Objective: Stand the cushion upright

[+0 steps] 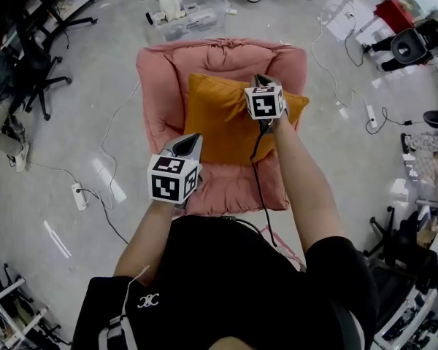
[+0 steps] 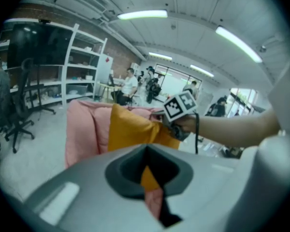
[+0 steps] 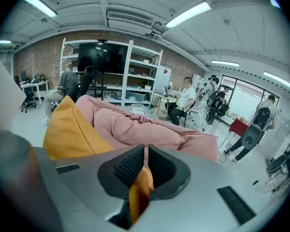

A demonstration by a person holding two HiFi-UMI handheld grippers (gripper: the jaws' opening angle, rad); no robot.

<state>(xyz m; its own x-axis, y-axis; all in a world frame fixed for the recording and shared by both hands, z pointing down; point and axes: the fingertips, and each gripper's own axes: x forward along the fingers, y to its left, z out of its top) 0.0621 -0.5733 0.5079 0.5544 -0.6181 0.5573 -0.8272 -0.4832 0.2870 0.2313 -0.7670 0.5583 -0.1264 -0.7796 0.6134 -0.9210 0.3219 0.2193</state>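
An orange cushion (image 1: 219,122) leans upright against the back of a pink armchair (image 1: 160,86). My right gripper (image 1: 260,79) is at the cushion's top right corner and shut on it. In the right gripper view a fold of orange fabric is pinched between the jaws of that gripper (image 3: 145,151), with the cushion (image 3: 67,129) to the left and the armchair back (image 3: 145,127) ahead. My left gripper (image 1: 192,138) hovers by the cushion's lower left edge, jaws together, holding nothing. The left gripper view shows the cushion (image 2: 130,129) a little ahead of the left gripper (image 2: 146,153).
A clear plastic bin (image 1: 190,9) with loose items stands behind the armchair. A power strip (image 1: 79,195) and cables lie on the floor at the left. Office chairs (image 1: 29,57) stand at the far left, more gear and cables at the right (image 1: 371,115).
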